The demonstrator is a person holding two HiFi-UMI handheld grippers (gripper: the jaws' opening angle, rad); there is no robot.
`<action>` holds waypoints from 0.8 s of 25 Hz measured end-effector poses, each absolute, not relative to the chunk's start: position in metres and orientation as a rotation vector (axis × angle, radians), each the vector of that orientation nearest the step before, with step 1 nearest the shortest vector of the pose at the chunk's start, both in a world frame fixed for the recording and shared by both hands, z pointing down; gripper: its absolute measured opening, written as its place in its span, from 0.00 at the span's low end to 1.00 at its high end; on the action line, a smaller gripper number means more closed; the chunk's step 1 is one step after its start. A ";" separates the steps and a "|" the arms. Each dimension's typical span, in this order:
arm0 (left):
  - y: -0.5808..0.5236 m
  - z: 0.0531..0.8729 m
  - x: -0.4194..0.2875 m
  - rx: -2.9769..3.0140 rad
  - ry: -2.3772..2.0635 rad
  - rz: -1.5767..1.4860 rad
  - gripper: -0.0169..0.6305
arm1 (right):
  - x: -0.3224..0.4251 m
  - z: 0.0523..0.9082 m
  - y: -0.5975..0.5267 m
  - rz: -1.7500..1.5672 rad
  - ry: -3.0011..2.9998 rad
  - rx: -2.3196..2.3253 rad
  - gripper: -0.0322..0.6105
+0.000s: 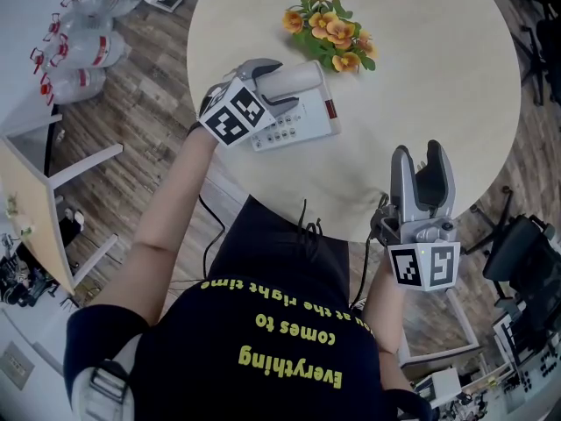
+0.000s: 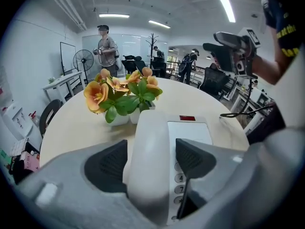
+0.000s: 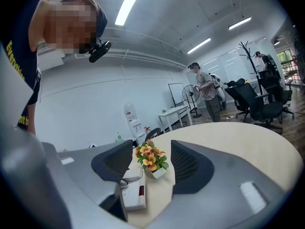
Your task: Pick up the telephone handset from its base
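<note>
L gripper [image 2: 151, 149] straddles handset [image 2: 148, 128] on base [image 2: 191, 132]; flowers [image 2: 121, 92] in pot [image 2: 119, 119].

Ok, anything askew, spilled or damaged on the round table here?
Nothing stands out. The white telephone handset lies seated on its white keypad base, the small pot of orange flowers stands upright, and the beige round table shows no spill.

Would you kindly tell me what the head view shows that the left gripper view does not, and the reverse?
Only the head view: water bottles on the wood floor, and the marker cube on the left gripper. Only the left gripper view: a standing fan, a coat stand and readable digits on the keys. Both: the round table, the flowers, the handset lying on its base between the left gripper's open jaws, and the right gripper held apart from it.
</note>
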State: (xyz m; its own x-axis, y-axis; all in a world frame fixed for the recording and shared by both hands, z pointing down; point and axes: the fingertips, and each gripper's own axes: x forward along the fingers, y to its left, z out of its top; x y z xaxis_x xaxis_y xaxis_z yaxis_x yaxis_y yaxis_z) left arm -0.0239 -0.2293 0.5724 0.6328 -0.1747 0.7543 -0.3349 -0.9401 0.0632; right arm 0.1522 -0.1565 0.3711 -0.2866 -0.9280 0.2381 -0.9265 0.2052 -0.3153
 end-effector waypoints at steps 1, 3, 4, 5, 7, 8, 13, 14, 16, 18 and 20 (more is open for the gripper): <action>-0.229 0.573 -0.024 2.653 -0.413 1.199 0.53 | 0.152 0.371 -0.156 -0.633 2.437 -1.874 0.44; -0.228 0.576 -0.023 2.645 -0.394 1.213 0.53 | 0.152 0.371 -0.156 -0.633 2.436 -1.874 0.44; -0.228 0.578 -0.023 2.641 -0.380 1.218 0.53 | 0.152 0.371 -0.157 -0.633 2.436 -1.874 0.44; -0.227 0.579 -0.022 2.640 -0.367 1.221 0.52 | 0.152 0.371 -0.157 -0.633 2.436 -1.874 0.44; -0.227 0.580 -0.021 2.642 -0.346 1.223 0.49 | 0.152 0.371 -0.158 -0.634 2.436 -1.874 0.44; -0.227 0.580 -0.021 2.643 -0.340 1.224 0.48 | 0.153 0.372 -0.158 -0.636 2.435 -1.874 0.44; -0.230 0.580 -0.022 2.633 -0.353 1.226 0.42 | 0.153 0.373 -0.157 -0.642 2.434 -1.876 0.44; -0.230 0.580 -0.023 2.634 -0.354 1.227 0.41 | 0.153 0.373 -0.158 -0.642 2.434 -1.876 0.44; -0.230 0.580 -0.023 2.637 -0.352 1.233 0.41 | 0.153 0.373 -0.158 -0.641 2.432 -1.876 0.44; -0.230 0.579 -0.022 2.644 -0.350 1.240 0.40 | 0.153 0.373 -0.158 -0.641 2.432 -1.876 0.44; -0.230 0.578 -0.022 2.647 -0.353 1.244 0.40 | 0.154 0.372 -0.158 -0.640 2.433 -1.878 0.44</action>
State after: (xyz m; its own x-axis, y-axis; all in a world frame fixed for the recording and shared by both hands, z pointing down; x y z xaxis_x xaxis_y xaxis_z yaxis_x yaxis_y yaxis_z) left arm -0.0218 -0.2299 0.5783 0.6184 -0.1310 0.7749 -0.2955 -0.9524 0.0748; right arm 0.1540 -0.1583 0.3723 -0.2844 -0.9275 0.2424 -0.9268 0.2013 -0.3171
